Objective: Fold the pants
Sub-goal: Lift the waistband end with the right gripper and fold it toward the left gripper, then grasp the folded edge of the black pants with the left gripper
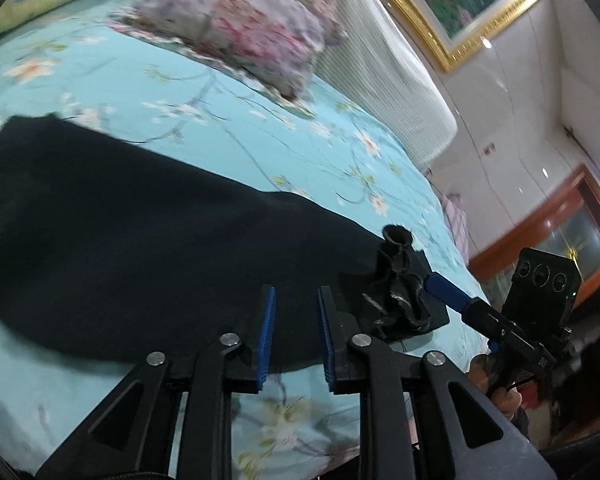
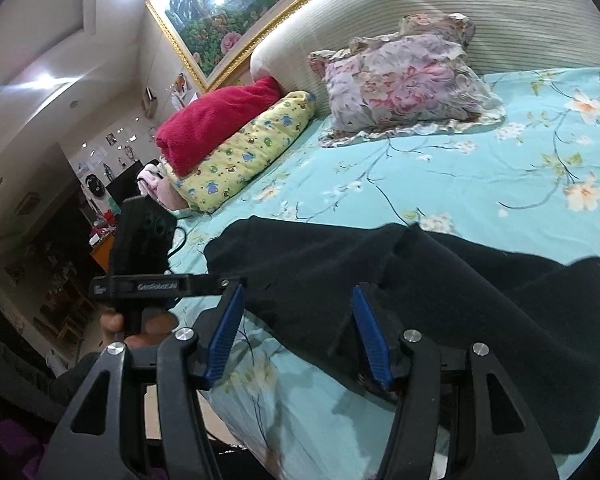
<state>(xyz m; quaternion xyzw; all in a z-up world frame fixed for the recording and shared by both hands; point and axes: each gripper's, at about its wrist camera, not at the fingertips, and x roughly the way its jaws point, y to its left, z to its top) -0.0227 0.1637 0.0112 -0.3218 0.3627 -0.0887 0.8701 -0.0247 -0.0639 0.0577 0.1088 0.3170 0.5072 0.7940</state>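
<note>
Black pants (image 1: 140,240) lie spread on the turquoise flowered bedsheet (image 1: 220,128), near the bed's front edge. In the right wrist view the pants (image 2: 480,288) lie partly folded over themselves. My left gripper (image 1: 296,300) is open, its blue pads over the pants' near edge, nothing between them. My right gripper (image 2: 300,300) is open wide, just above the pants' near edge. In the left wrist view the right gripper (image 1: 440,286) reaches in beside a bunched end of the pants (image 1: 396,280).
A flowered pillow (image 2: 404,76) lies against the padded headboard (image 2: 460,0). A yellow bolster (image 2: 244,152) and a red blanket (image 2: 216,120) lie at the bed's far left corner. A gold-framed painting (image 1: 460,4) hangs above. The bed edge (image 2: 284,400) runs below the grippers.
</note>
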